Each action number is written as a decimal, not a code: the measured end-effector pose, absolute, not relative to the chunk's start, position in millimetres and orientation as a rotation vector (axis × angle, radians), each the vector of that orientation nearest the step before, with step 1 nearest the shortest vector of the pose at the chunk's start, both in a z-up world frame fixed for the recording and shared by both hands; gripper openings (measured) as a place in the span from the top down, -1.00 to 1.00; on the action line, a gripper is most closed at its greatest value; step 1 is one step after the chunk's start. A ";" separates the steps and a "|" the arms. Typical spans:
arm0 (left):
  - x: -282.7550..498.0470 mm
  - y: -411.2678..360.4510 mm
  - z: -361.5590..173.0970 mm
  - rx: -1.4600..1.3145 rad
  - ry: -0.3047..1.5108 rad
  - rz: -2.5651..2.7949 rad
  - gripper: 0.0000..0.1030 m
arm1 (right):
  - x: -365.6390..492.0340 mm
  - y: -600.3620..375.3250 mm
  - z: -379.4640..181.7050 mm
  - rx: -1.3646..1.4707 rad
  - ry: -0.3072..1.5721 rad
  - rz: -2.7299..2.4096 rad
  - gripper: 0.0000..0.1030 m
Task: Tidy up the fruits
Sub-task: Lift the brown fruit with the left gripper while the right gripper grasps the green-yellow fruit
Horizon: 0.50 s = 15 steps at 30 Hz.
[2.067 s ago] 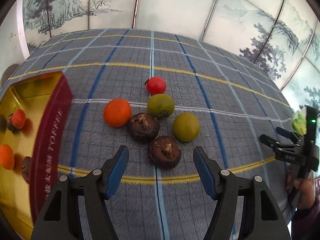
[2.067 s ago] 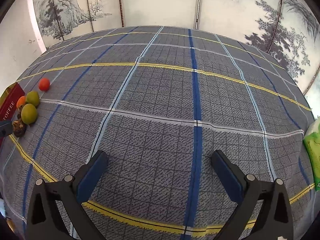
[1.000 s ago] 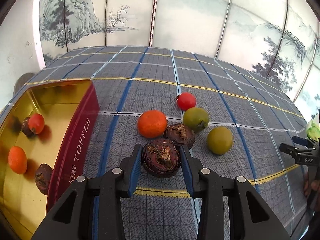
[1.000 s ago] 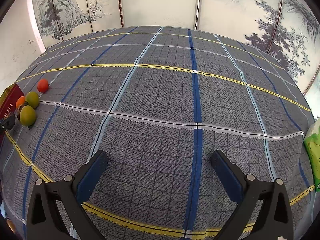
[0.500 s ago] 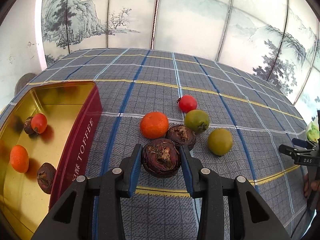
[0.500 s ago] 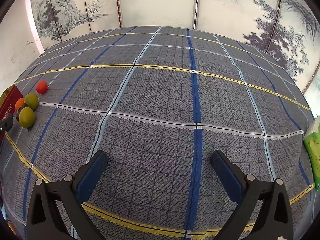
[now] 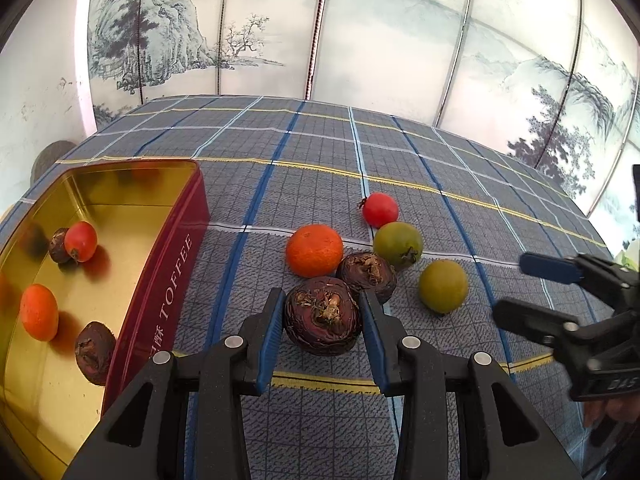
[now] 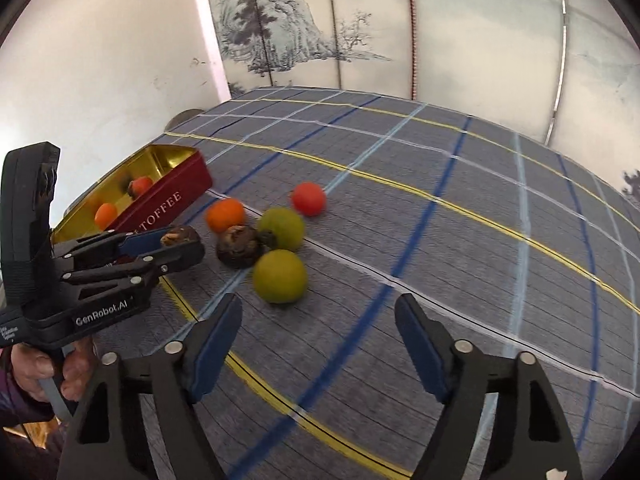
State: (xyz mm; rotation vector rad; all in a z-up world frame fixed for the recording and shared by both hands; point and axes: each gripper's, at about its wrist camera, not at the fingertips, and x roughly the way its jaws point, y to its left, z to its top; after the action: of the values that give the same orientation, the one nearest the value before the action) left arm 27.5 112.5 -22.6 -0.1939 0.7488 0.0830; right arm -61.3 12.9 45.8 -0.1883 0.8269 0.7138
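Note:
My left gripper [image 7: 322,322] is shut on a dark brown round fruit [image 7: 323,315] and holds it just above the cloth. Behind it lie a second brown fruit [image 7: 367,270], an orange [image 7: 314,250], a red tomato [image 7: 380,210] and two green fruits [image 7: 398,239] [image 7: 443,286]. The red and gold toffee tin [image 7: 160,304] at left holds a tomato [image 7: 80,241], an orange [image 7: 39,312] and brown fruits [image 7: 95,352]. My right gripper [image 8: 318,330] is open and empty, just short of the near green fruit [image 8: 280,276]. The left gripper also shows in the right wrist view [image 8: 172,248].
The table wears a grey plaid cloth [image 7: 320,152] with blue and yellow lines. Painted screen panels [image 7: 360,40] stand behind the table. My right gripper also shows at the right edge of the left wrist view [image 7: 532,288]. A hand [image 8: 52,364] holds the left gripper.
The left gripper closed on the brown fruit and lifted it toward the tin side. The right gripper swung left from the bare cloth to the fruit group.

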 end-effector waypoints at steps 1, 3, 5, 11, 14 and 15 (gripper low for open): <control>27.5 113.0 -22.6 -0.196 0.749 0.084 0.25 | -61.0 16.5 44.7 -0.186 0.827 0.718 -0.46; 27.7 113.1 -22.6 -0.195 0.751 0.083 0.25 | -59.3 24.4 42.8 -0.197 0.825 0.727 -0.45; 27.5 113.1 -22.6 -0.193 0.750 0.085 0.25 | -59.3 30.4 41.4 -0.215 0.823 0.728 -0.45; 28.4 113.3 -23.9 -0.193 0.750 0.083 0.25 | -49.9 51.2 32.0 -0.240 0.857 0.752 -0.32; 28.4 113.2 -23.7 -0.190 0.750 0.085 0.25 | -45.4 58.9 24.6 -0.257 0.880 0.759 -0.01; 28.6 113.4 -23.6 -0.191 0.750 0.083 0.25 | -43.2 61.6 20.7 -0.260 0.897 0.762 0.08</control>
State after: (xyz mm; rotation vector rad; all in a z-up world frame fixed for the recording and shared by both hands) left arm 28.6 113.4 -23.6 -0.1908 0.7497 0.0829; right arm -43.2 61.6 20.7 -0.2598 0.8972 0.7624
